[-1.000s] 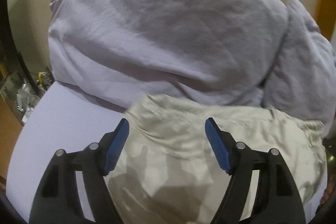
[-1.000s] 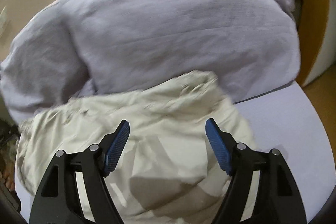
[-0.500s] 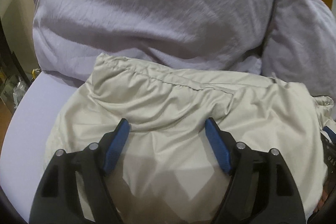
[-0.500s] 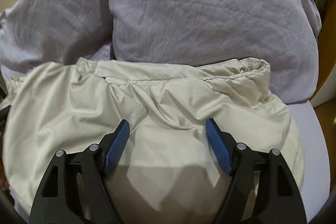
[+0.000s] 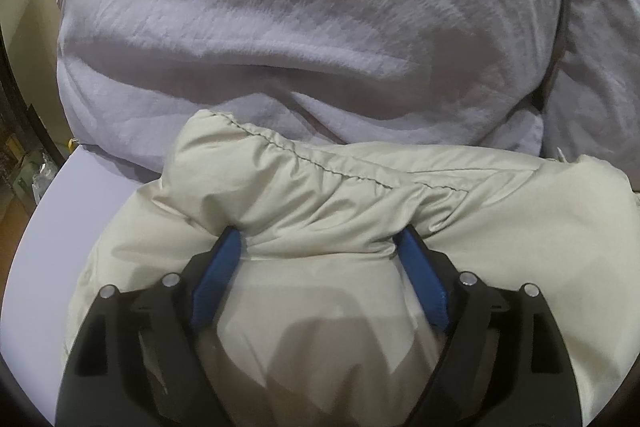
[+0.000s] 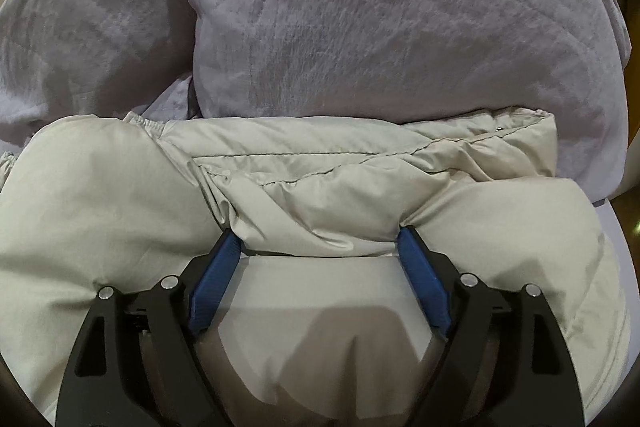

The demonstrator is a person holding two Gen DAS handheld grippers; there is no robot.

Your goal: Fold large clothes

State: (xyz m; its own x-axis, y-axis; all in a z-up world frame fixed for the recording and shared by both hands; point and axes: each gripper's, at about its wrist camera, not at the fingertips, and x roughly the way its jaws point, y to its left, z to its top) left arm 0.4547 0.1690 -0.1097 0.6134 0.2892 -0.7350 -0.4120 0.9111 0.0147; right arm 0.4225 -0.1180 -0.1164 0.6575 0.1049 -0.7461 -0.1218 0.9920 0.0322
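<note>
Tongs spread wide, both pressing into my beige puffer jacket (image 5: 460, 195) on the bed; left tongs (image 5: 320, 247), right tongs (image 6: 320, 245). Jacket lies crosswise, directly ahead, pillows (image 6: 380, 19) beyond.

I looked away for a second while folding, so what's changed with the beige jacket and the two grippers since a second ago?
Both grippers have pushed forward into the beige jacket. The left gripper and right gripper now have their open fingertips pressed into a bunched fold below the stitched seam, where before they hovered clear. Neither has closed. The lilac pillows behind stayed put.
</note>
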